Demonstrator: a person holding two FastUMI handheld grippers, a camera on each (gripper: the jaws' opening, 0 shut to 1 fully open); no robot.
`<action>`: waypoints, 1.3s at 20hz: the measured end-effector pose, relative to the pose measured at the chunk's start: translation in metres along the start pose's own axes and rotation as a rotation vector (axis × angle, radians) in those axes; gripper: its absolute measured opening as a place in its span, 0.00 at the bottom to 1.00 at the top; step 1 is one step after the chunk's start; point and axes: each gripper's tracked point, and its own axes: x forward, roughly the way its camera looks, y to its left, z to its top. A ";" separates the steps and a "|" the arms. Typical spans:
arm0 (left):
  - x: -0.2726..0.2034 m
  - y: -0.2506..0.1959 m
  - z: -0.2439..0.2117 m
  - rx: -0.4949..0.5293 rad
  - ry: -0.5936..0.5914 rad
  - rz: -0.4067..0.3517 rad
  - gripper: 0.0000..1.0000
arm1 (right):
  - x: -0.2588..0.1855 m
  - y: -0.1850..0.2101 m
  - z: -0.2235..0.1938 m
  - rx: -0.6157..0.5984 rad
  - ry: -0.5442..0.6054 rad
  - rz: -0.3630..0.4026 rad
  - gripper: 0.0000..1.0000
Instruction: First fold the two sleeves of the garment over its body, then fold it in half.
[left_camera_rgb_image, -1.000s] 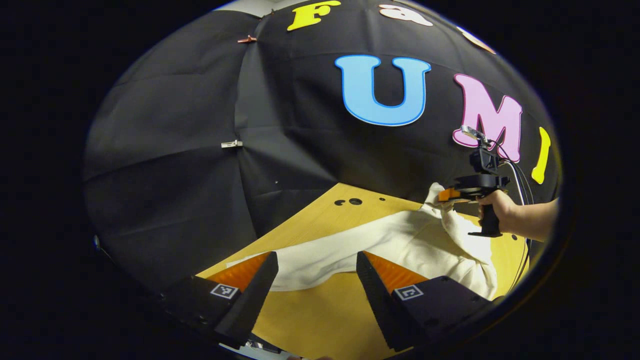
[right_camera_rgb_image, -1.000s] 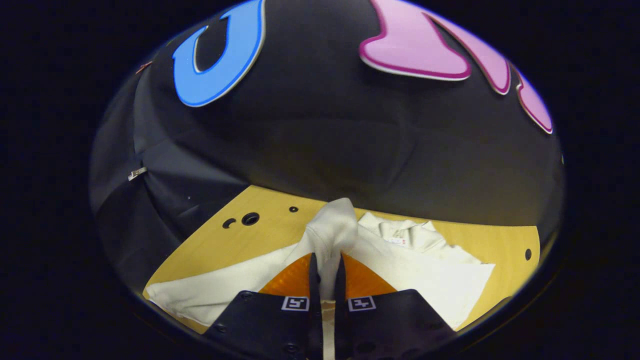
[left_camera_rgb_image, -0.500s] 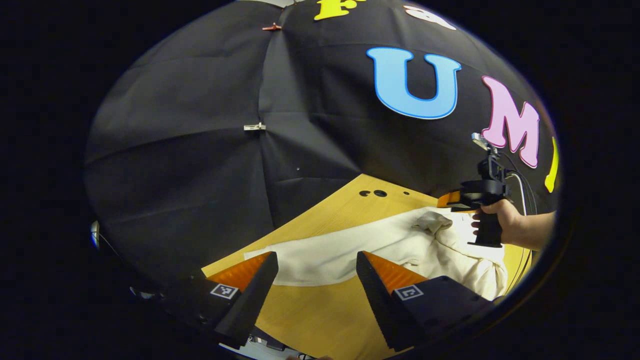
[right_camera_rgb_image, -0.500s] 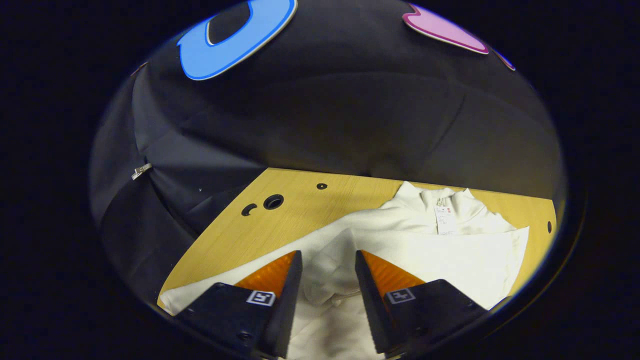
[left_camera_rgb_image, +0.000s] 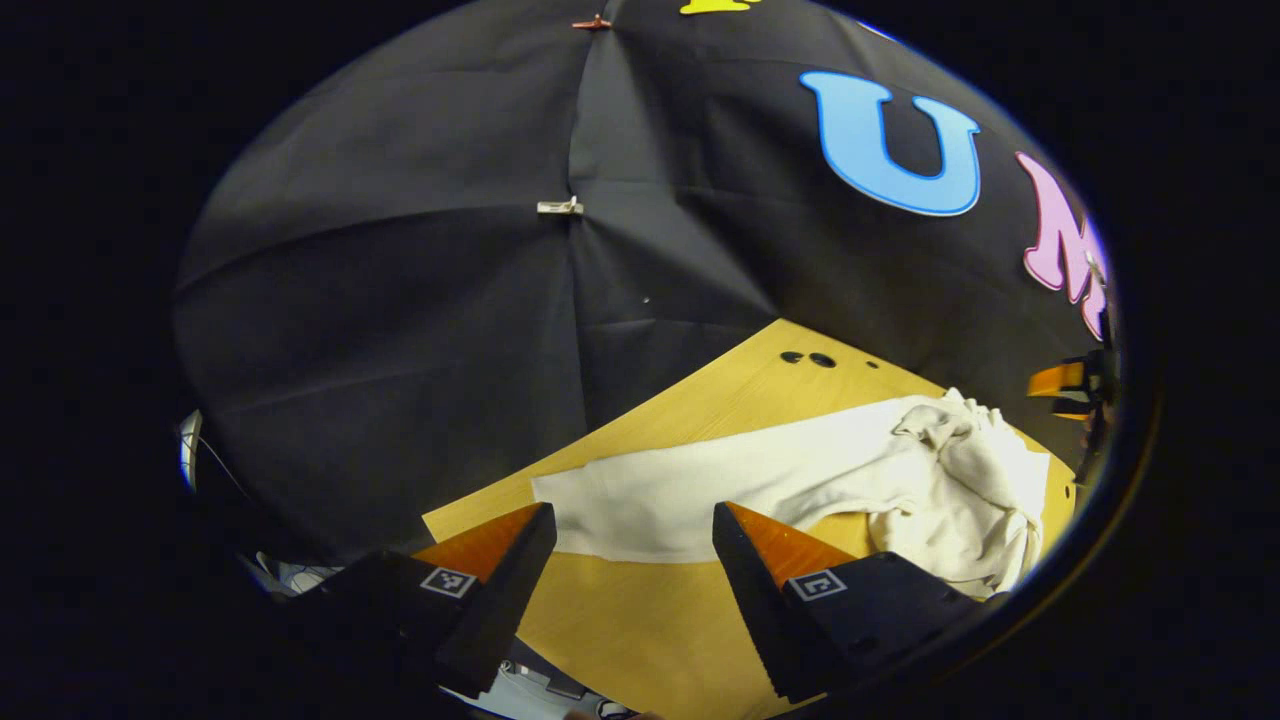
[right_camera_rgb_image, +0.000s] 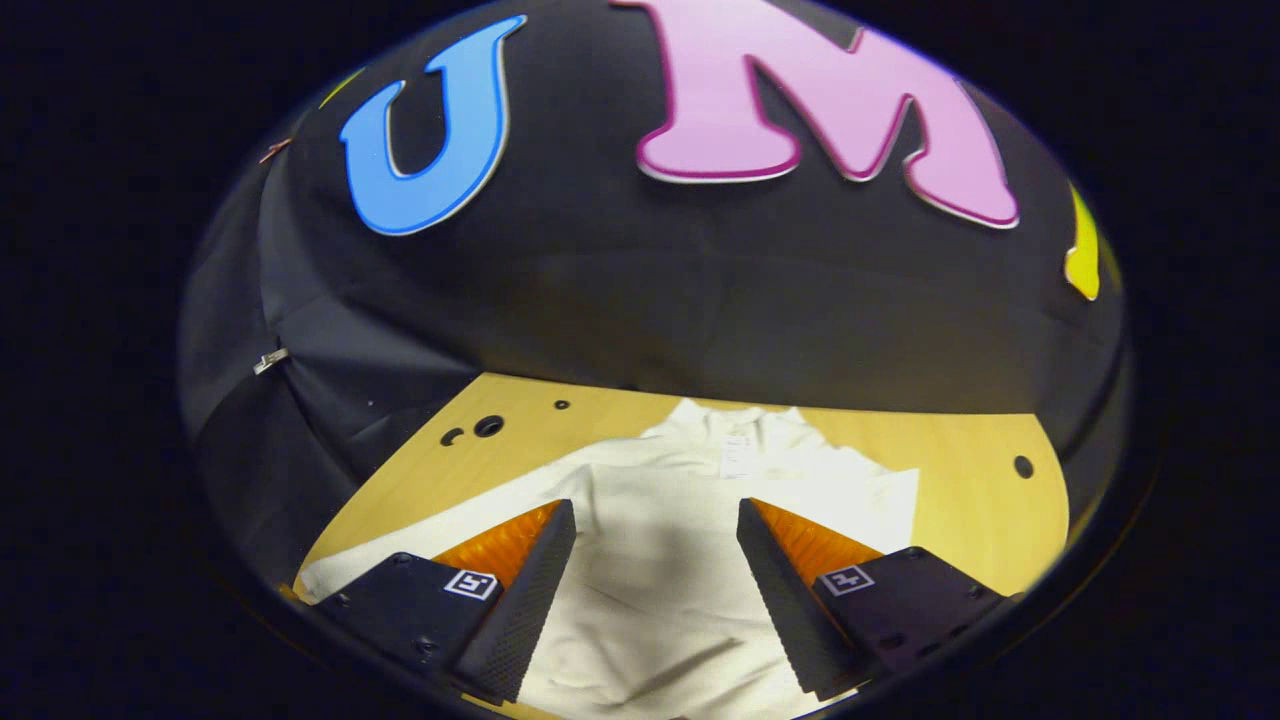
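- In the left gripper view, the left gripper (left_camera_rgb_image: 632, 545) is held above the near edge of the wooden table (left_camera_rgb_image: 640, 630), its jaws spread wide with nothing between them.
- Just beyond its fingertips, one sleeve (left_camera_rgb_image: 690, 490) of the cream garment (left_camera_rgb_image: 850, 480) is laid out flat along the table toward the left, unfolded.
- Further right in that view, the other sleeve is seen bunched in a loose heap (left_camera_rgb_image: 960, 450) on top of the garment's body.
- At the far right edge of that view, part of the right gripper (left_camera_rgb_image: 1070, 385) is seen above the table, apart from the cloth.
- In the right gripper view, the right gripper (right_camera_rgb_image: 655, 545) is held over the garment's body (right_camera_rgb_image: 660, 590), its jaws released and well apart, gripping nothing.
- The collar (right_camera_rgb_image: 735, 430) with its label is found at the far side of the table, and the flat sleeve (right_camera_rgb_image: 420, 540) is stretched to the left.
- Small dark holes (right_camera_rgb_image: 488, 427) are seen in the tabletop near the far left corner.
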 end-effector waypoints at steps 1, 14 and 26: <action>0.010 0.006 -0.005 -0.002 0.017 0.019 0.97 | -0.014 -0.021 0.005 0.007 -0.013 -0.030 0.99; 0.082 0.029 -0.049 0.015 0.167 0.076 1.00 | -0.222 -0.206 -0.053 0.134 -0.044 -0.377 0.99; 0.093 -0.005 -0.046 0.182 0.163 -0.049 0.29 | -0.290 -0.243 -0.100 0.234 -0.034 -0.451 0.99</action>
